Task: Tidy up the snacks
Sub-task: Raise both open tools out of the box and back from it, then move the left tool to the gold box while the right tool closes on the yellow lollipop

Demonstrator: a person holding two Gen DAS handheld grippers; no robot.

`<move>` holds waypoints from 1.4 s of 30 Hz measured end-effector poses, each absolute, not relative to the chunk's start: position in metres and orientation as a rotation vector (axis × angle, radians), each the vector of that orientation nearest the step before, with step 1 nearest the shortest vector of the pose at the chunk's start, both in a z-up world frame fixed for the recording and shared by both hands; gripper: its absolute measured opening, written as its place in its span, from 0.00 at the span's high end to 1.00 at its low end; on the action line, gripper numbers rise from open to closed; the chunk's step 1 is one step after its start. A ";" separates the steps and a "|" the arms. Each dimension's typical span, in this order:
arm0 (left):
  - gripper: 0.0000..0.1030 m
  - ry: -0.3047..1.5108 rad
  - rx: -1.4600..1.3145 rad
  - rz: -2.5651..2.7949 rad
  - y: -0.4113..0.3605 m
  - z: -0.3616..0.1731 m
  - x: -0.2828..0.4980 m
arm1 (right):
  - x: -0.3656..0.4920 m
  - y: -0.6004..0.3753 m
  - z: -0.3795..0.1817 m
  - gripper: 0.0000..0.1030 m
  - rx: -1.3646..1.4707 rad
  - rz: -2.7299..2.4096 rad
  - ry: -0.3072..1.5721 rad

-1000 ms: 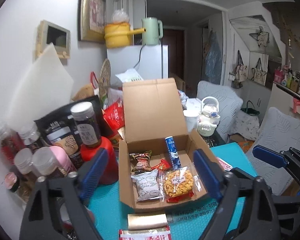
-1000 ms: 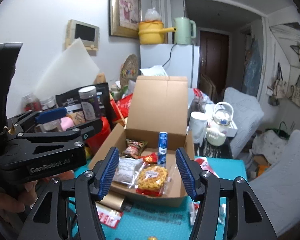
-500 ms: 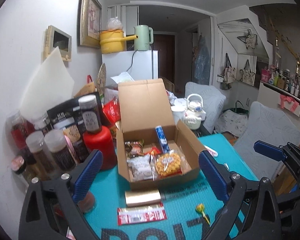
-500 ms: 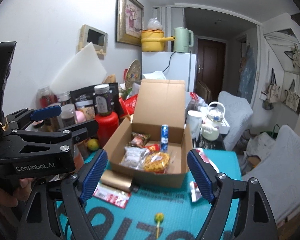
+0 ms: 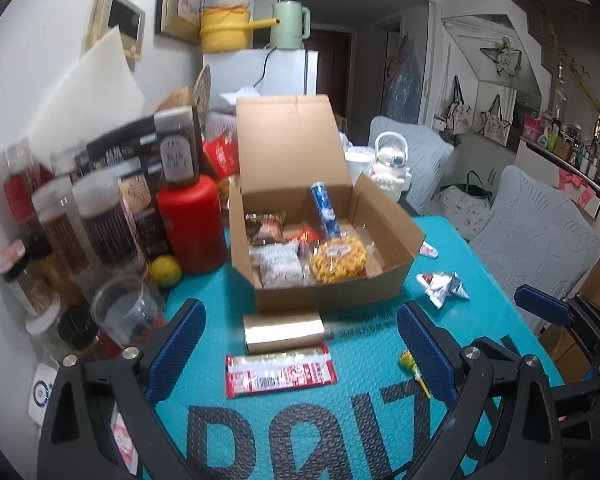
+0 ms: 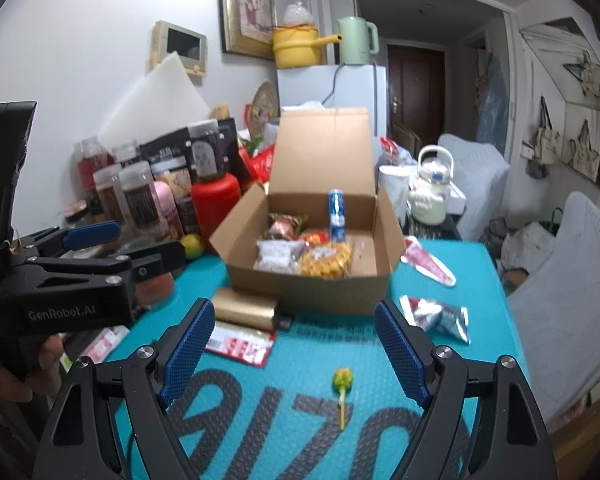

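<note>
Right now both grippers hang over the teal desk mat [image 5: 380,420] with nothing between their blue pads. The left gripper [image 5: 300,344] stands spread wide, touching nothing; the right gripper [image 6: 294,344] is likewise apart and empty. In the right wrist view the left gripper shows from the side at the left edge, a hand [image 6: 28,364] wrapped around its grip.

Just ahead of the fingers lie five loose snacks: one gold bar-shaped pack [image 5: 284,332] touching the front wall of the box, one red flat packet [image 5: 280,370] just in front of it, one yellow-green lollipop [image 6: 343,384] on the mat, one crumpled silver-and-red packet [image 6: 436,316] to the right, and one red-and-silver packet [image 6: 428,266] beside the box's right corner.

Beyond them the cardboard box [image 5: 332,300] sits open, lid upright. Inside I count five items: one blue tube [image 5: 324,210] leaning on the back wall, one yellow noodle snack [image 5: 340,260], one white packet [image 5: 280,264], one dark packet [image 5: 266,226], and one small red packet [image 5: 306,236].

Left of the box stand one red bottle [image 5: 192,228], one yellow fruit [image 5: 165,270] and a crowd of jars, too blurred to count.
</note>
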State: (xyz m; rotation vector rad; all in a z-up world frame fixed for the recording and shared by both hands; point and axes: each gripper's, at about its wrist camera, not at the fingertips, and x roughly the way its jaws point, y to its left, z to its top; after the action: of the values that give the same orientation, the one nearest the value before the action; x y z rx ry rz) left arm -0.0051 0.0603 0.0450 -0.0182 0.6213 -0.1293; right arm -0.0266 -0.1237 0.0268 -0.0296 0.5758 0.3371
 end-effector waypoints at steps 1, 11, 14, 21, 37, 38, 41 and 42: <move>0.05 0.623 -0.027 -0.144 0.061 0.041 -0.005 | -0.025 -0.124 0.021 0.20 -0.026 0.336 0.590; 0.05 0.711 -0.083 -0.180 0.061 -0.005 0.011 | -0.004 -0.128 -0.028 0.20 -0.004 0.335 0.700; 0.05 0.737 -0.094 -0.172 0.061 -0.018 0.020 | 0.005 -0.129 -0.042 0.24 -0.001 0.332 0.733; 0.05 0.790 -0.108 -0.140 0.063 -0.044 0.045 | 0.029 -0.133 -0.076 0.29 -0.014 0.329 0.821; 0.05 0.901 -0.131 -0.058 0.067 -0.096 0.114 | 0.070 -0.136 -0.119 0.41 -0.020 0.317 0.946; 0.05 0.913 -0.137 -0.060 0.067 -0.099 0.119 | 0.072 -0.136 -0.119 0.41 -0.018 0.317 0.946; 0.05 0.937 -0.141 -0.063 0.066 -0.106 0.128 | 0.075 -0.138 -0.120 0.41 -0.006 0.320 0.952; 0.05 0.945 -0.139 -0.063 0.066 -0.108 0.130 | 0.076 -0.139 -0.121 0.41 -0.001 0.322 0.956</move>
State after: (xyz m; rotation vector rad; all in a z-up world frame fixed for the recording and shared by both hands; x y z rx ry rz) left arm 0.1303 0.0657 -0.1080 -0.1392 0.9447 -0.0633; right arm 0.0759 -0.1392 -0.1208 -0.0005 0.9559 0.3217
